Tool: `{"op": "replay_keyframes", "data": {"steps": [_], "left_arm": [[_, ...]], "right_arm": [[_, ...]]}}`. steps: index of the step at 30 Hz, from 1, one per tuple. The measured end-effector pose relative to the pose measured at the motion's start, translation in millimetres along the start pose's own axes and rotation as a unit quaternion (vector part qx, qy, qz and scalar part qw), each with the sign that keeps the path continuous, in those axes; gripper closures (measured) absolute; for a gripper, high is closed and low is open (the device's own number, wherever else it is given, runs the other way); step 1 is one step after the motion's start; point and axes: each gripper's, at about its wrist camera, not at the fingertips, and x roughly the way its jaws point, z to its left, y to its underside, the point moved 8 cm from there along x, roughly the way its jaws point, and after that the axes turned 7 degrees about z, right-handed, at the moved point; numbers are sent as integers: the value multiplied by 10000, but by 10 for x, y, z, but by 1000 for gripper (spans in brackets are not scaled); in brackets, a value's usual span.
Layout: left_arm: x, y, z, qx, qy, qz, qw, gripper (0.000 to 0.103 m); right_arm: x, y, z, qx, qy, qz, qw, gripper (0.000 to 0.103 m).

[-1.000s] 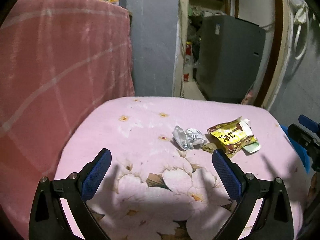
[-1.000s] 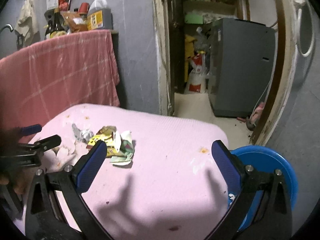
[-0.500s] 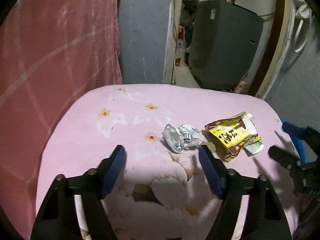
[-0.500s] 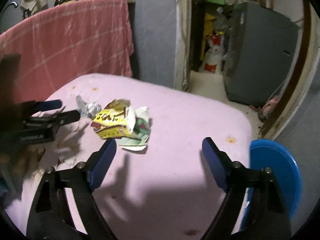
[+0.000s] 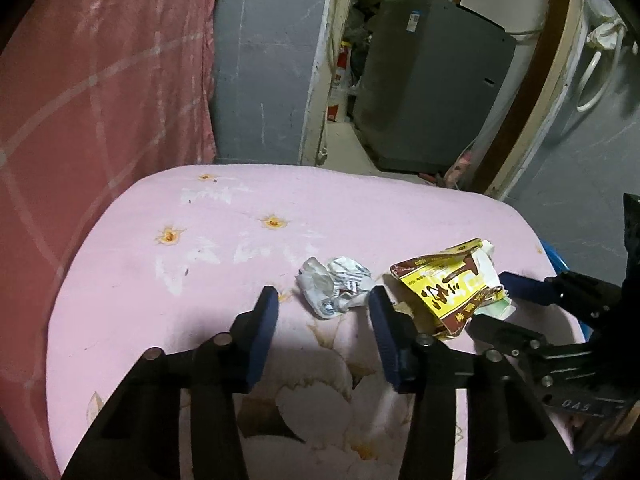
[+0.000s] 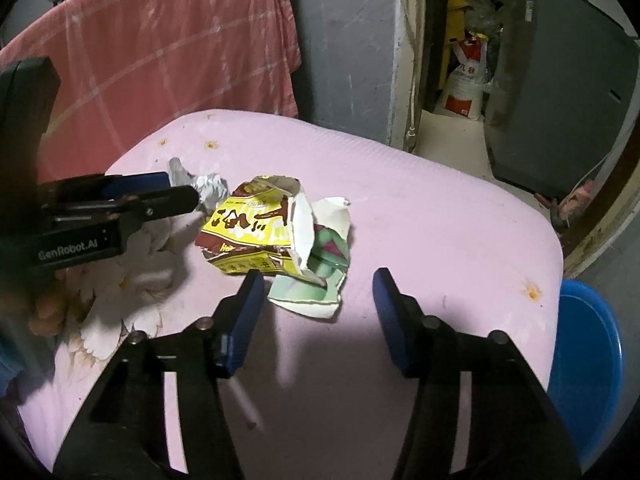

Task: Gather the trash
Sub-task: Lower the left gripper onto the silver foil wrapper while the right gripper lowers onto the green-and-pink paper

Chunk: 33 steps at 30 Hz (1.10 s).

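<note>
Trash is seen lying on a pink desk (image 5: 360, 216) covered by a cloth with flowers. Behind it, a big pink-red checked cloth (image 6: 168, 52) is hung up, and a grey box-like thing (image 5: 428, 80) is seen through a doorway; its lower part is hidden by the desk. A blue tub (image 6: 588, 364) is partly cut off by the desk edge at the right.

A torn yellow and brown wrapper (image 6: 256, 228) is seen near the middle, with a white and green torn paper (image 6: 320, 276) partly tucked under it. Just beside it, a crumpled silver wrapper (image 5: 334, 292) is seen; in the right view most of it is hidden behind the left gripper (image 5: 322, 328).

The left gripper has just been closing. Its jaws are held partly apart, with the silver wrapper just ahead of the tips, and nothing is squeezed. The right gripper (image 6: 318, 312) has just been closing too. Its jaws are apart above the bottom edge of the torn paper, which is not clamped. Whether the tips touch the trash cannot be told.
</note>
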Motion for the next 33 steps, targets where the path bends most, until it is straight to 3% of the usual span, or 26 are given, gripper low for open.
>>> {"op": "replay_keyframes", "data": {"steps": [6,12,14,22,33], "left_arm": [[49,-23,-28,1,142,85,9999,81],[74,-33,-14,-103,214,131,9996,88],[67,-26,-3,-144,232,148,9995,89],[45,-9,-26,-124,247,106,9996,91],[-12,52,-83,-91,303,25,9995,94]], "right_arm": [[24,23,44,-83,21,44,10000,53],[19,25,13,18,-31,47,10000,61],[15,36,0,57,-76,40,9999,68],[-49,69,-71,215,-323,-34,9992,69],[-185,112,-273,508,-198,-273,9981,69]]}}
